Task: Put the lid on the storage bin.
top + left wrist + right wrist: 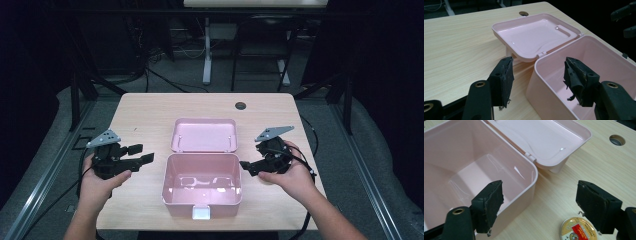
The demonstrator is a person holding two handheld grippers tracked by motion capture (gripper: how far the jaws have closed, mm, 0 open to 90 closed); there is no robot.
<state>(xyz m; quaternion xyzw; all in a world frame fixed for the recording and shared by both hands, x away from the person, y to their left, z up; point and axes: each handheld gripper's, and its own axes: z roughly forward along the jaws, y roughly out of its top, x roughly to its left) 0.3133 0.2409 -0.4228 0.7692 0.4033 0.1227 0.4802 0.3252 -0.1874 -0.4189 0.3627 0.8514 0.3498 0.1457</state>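
— What do the two grippers do at this moment?

— The left gripper has its jaws spread and nothing is between them. It hangs just left of the pink box, and in its own view the near-left corner of the box lies under the gap between the pads. The right gripper is also spread and holds nothing. It is just beside the right wall of the box, and I cannot tell if it touches the wall.

— And the box, where does it stand?

— In the middle of the worktop, towards the near edge. It is open and I see nothing inside. Its lid is folded back on the far side and lies flat, inside up, joined to the box by the hinge.

— Is there something else close to the right gripper?

— Yes, a small round tin with a gold rim and a red label lies on the worktop, just below the right gripper's jaws, to the right of the box. Farther away, near the far edge, there is a round cable hole.
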